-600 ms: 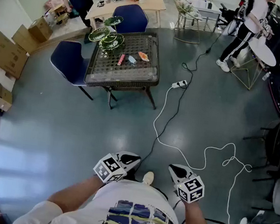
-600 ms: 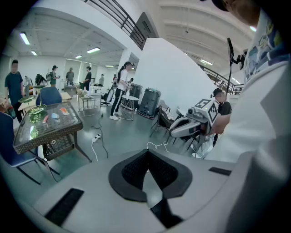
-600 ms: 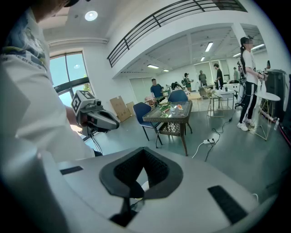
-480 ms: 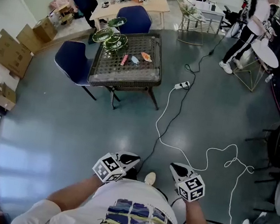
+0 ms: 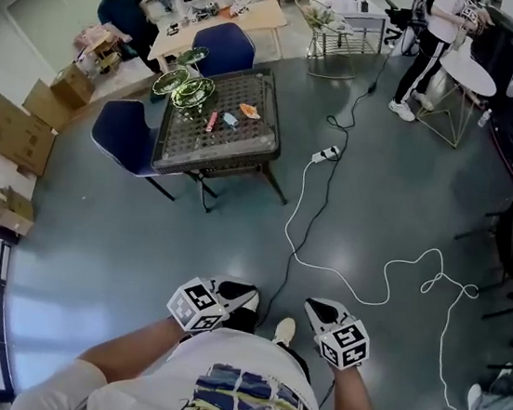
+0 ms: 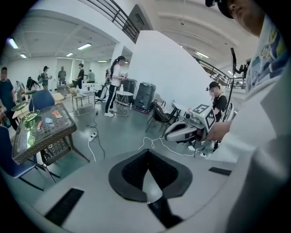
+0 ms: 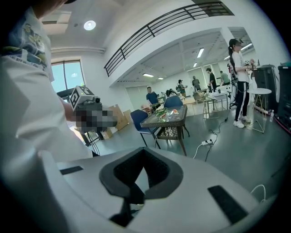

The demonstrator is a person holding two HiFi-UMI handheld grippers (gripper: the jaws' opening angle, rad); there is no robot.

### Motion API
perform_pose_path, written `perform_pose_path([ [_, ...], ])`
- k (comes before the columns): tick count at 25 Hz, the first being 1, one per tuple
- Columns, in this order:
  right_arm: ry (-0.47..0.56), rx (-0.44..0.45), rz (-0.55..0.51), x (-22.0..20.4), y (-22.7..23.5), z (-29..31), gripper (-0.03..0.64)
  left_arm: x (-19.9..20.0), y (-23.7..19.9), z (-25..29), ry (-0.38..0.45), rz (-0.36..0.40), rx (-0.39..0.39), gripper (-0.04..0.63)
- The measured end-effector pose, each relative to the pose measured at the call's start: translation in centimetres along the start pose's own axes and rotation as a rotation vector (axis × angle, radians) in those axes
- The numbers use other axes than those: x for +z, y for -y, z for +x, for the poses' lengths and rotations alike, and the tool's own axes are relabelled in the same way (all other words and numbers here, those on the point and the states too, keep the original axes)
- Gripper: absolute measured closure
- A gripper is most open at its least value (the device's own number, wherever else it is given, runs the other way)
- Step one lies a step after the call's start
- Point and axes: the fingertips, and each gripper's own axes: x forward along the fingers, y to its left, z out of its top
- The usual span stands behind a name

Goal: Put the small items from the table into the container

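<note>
The left claw and right claw are hanging pressed together, empty, far from the worktop; small items are lying near its far edge.

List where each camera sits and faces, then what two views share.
Head view: on the person's head, looking steeply down; shows both forearms, shirt, left gripper, right gripper, table ahead.
Left gripper view: on the left gripper, looking along its shut jaws across the room; shows the right gripper and shirt.
Right gripper view: on the right gripper, looking along its shut jaws toward the table; shows the shirt.
Shared: all three show the table.
</note>
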Motion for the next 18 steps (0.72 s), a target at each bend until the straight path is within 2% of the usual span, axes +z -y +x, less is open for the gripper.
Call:
perform_pose_path([
  [4, 0.010, -0.026, -0.003, -0.3, 0.6, 0.0, 0.607, 1.1, -0.3, 0.5, 0.016, 0.003, -0.021, 0.586],
  [9, -0.023, 0.000, -0.034, 0.9, 0.7, 2.6, 0.606, 2.6, -2.5, 0.3, 0.068, -0.024, -0.028, 0.586],
  [13, -0.070, 0.018, -0.074, 2.8, 1.3, 6.1, 0.603, 3.0, -5.8, -0.8, 0.108, -0.079, 0.002, 0.586],
  [18, -0.120, 0.055, -0.146, 6.7, 2.3, 13.2, 0.553, 4.0, -12.9, -3.1, 0.228, -0.151, 0.048, 0.586],
])
